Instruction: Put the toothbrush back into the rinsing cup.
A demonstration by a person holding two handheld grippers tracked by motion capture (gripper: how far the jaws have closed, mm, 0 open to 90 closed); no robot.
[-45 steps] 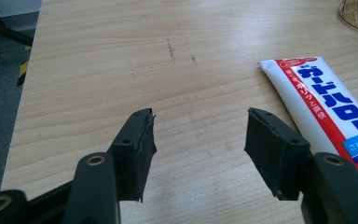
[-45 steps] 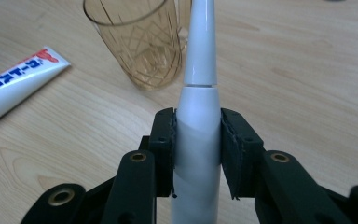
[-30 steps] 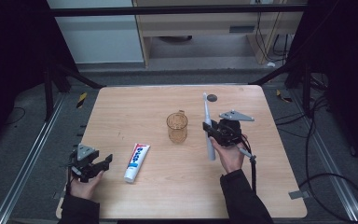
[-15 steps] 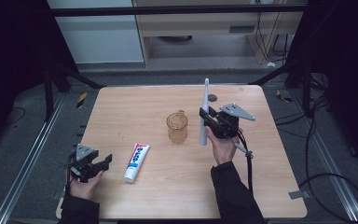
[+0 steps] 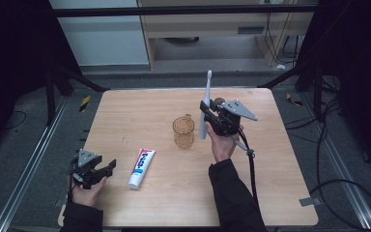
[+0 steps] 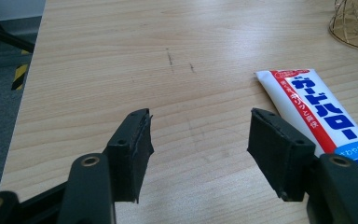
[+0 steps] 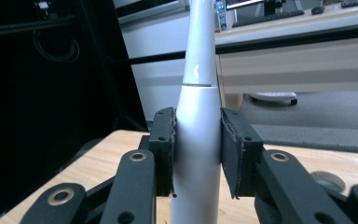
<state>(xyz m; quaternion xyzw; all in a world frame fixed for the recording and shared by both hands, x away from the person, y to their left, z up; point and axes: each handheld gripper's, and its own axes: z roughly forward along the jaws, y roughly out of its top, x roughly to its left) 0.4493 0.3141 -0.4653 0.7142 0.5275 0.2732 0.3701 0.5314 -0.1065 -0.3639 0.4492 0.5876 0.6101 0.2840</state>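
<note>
My right gripper (image 5: 206,117) is shut on a white electric toothbrush (image 5: 205,108) and holds it upright, brush head up, just right of a clear amber cup (image 5: 183,131) that stands mid-table. In the right gripper view both pads press on the toothbrush (image 7: 198,135) handle. My left gripper (image 5: 101,170) rests open near the table's front left corner. Its jaws (image 6: 198,144) have only bare wood between them. A white, red and blue toothpaste tube (image 5: 141,167) lies flat just to its right, and this tube (image 6: 317,112) runs past the right jaw.
The wooden table (image 5: 125,116) ends close behind the left hand at the front left. A small grey disc (image 7: 328,179) lies on the table behind the right gripper. Black frame posts and floor cables surround the table. The cup's base (image 6: 356,23) lies beyond the tube.
The right gripper has risen and moved left toward the cup, bringing the toothbrush from a slant to upright. The left gripper has stayed put.
</note>
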